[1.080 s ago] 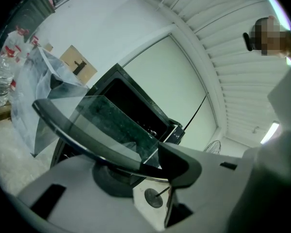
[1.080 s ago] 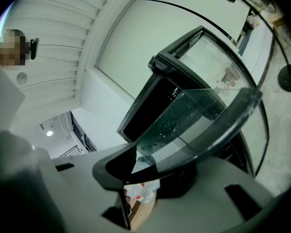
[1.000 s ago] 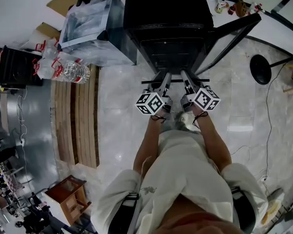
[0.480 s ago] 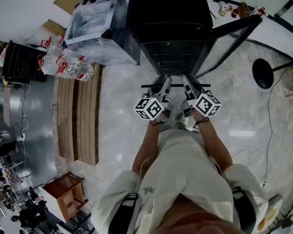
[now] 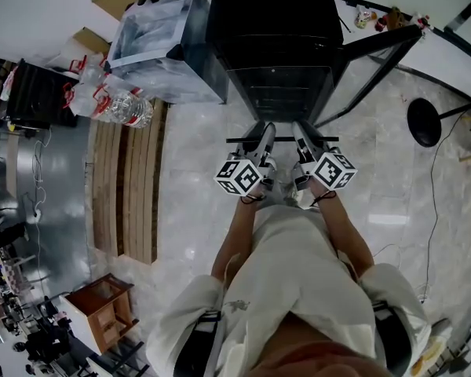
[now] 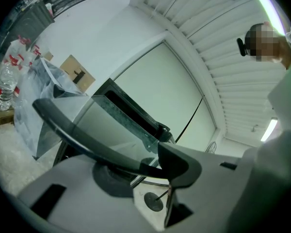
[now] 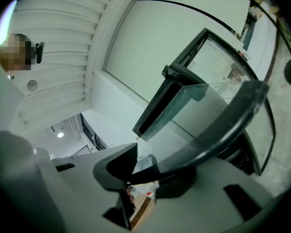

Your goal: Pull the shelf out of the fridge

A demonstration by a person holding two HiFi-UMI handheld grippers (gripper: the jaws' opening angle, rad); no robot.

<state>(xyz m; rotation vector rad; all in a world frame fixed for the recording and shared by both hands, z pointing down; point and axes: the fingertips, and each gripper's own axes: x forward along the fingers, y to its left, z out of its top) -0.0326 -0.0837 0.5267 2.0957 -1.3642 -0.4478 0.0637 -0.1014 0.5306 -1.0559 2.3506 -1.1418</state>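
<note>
Pale floor point(image 5: 188, 171) shows through the near-invisible shelf point(image 5: 282, 139) both tools point(image 5: 264, 135) point(image 5: 301, 135) clamp.

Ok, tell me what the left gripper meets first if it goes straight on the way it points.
The left gripper is shut on the front edge of the shelf, so it meets the shelf itself. Past that, probably the open fridge, though depth is unclear.

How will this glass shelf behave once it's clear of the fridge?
The shelf looks like clear glass with a dark rim: probably stiff, fairly heavy, breakable. The left gripper and right gripper clamp only its front rim, so its far end may dip once free.
</note>
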